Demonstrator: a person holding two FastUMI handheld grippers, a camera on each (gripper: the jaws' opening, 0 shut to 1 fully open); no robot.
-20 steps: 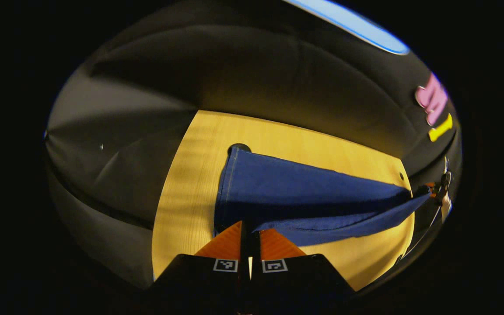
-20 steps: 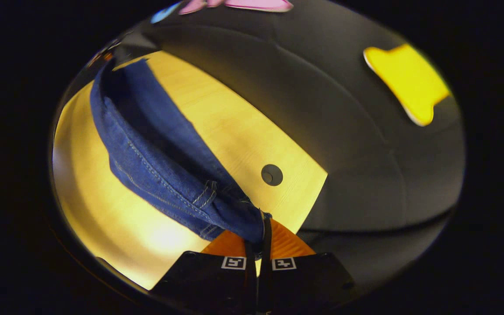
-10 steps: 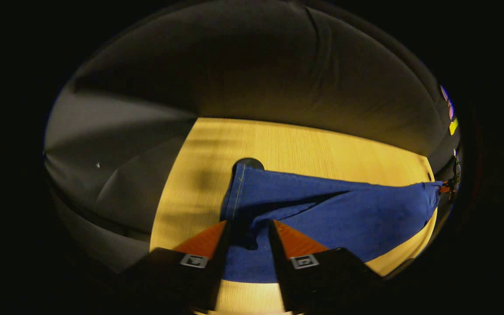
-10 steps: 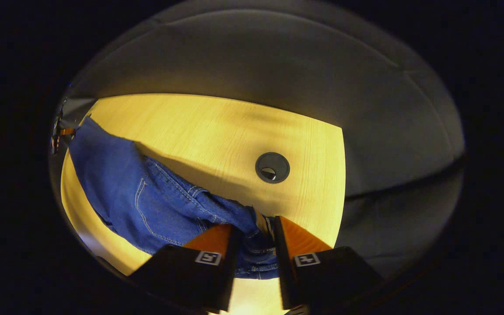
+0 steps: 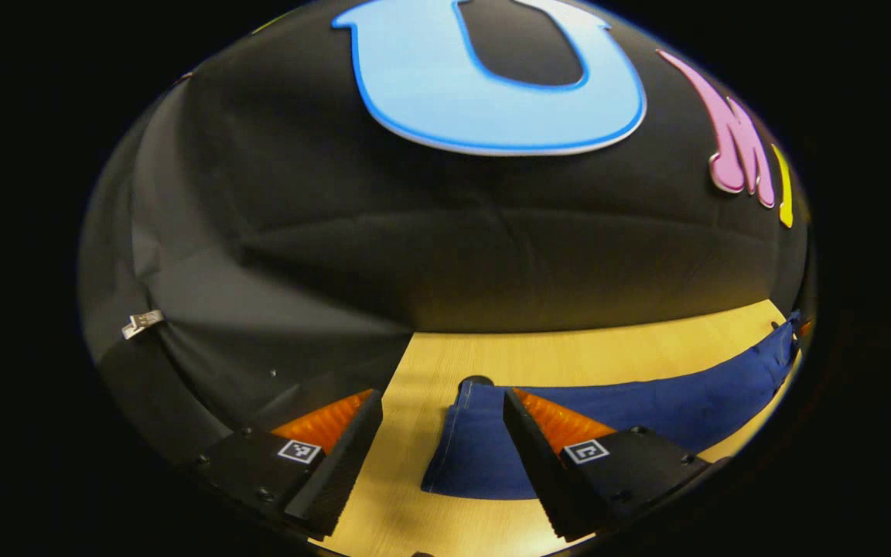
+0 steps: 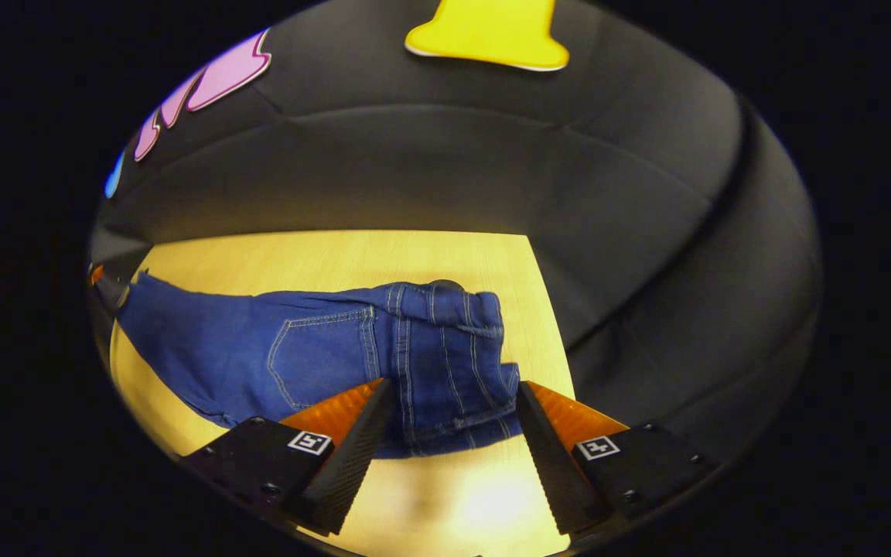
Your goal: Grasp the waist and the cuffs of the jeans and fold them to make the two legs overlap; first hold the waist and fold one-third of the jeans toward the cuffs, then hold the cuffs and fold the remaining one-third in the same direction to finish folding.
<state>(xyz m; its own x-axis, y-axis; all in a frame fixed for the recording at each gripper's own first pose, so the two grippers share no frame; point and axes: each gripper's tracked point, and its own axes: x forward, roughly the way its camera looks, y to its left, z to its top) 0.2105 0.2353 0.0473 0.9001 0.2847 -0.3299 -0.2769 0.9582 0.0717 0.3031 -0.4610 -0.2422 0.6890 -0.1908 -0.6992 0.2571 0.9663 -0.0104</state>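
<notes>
The jeans (image 6: pixel 322 352) lie flat across the wooden table (image 6: pixel 337 259), legs overlapped. In the right gripper view the waist end sits at 6 o'clock between the spread fingers of our right gripper (image 6: pixel 445 394), which grips nothing. In the left gripper view we see the cuff end (image 5: pixel 476 445) at 6 o'clock, with our left gripper (image 5: pixel 438 406) released too, above the cloth.

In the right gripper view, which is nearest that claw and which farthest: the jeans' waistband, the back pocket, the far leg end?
1. Waistband, between the open claw's fingers.
2. Back pocket, left of it.
3. Leg end, far left on the table.
</notes>
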